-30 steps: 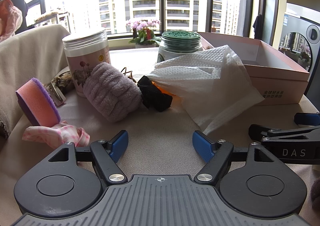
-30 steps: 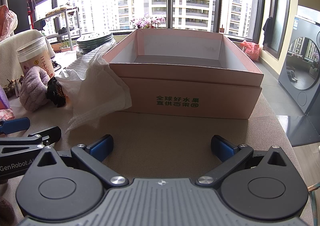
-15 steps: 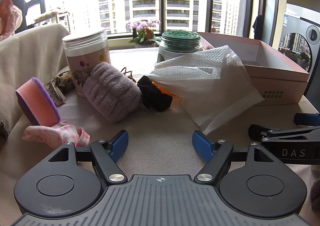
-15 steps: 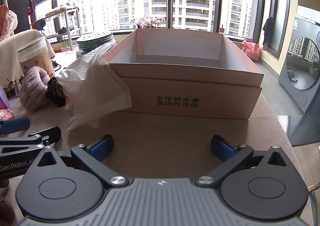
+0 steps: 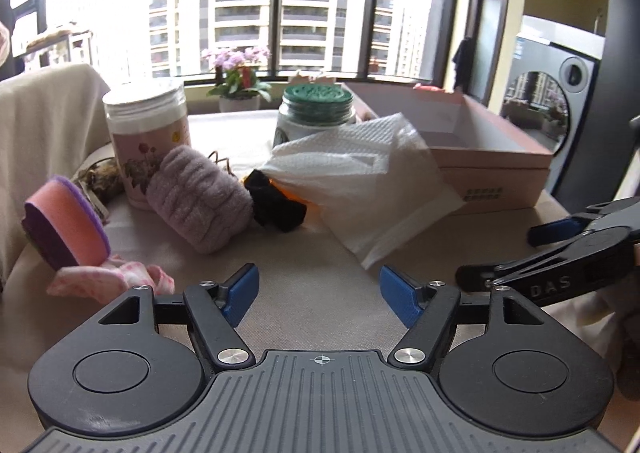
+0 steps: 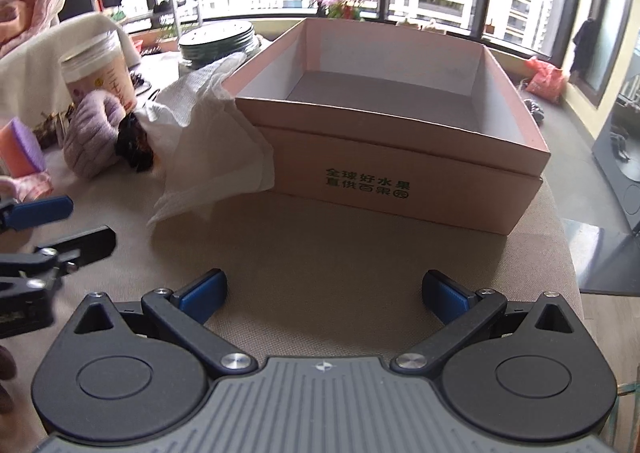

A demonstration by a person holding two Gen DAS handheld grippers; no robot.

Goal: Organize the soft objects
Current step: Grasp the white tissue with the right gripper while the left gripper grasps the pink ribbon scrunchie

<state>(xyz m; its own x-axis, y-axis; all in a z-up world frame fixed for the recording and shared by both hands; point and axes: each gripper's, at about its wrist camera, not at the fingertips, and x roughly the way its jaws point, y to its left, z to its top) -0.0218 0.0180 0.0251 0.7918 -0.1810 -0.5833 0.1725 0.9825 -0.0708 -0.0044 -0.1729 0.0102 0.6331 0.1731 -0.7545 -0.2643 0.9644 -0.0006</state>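
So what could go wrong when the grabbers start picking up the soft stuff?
The white paper towel lies draped over the corner of the pink box, so pulling it might snag or tear it. The fuzzy lilac headband sits right against the flower-print jar; grabbing it could tip the jar. The left gripper and right gripper, both open, are close together and might bump.

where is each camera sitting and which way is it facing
Left wrist: sits on the left gripper, open, low over the table, facing the purple towel roll, sponge and white paper towel; the right gripper shows at the right edge.
Right wrist: sits on the right gripper, open, raised and tilted down, facing the pink box; the left gripper shows at the left edge.
Shared: box, paper towel, towel roll, sponge, white-lidded jar, table.
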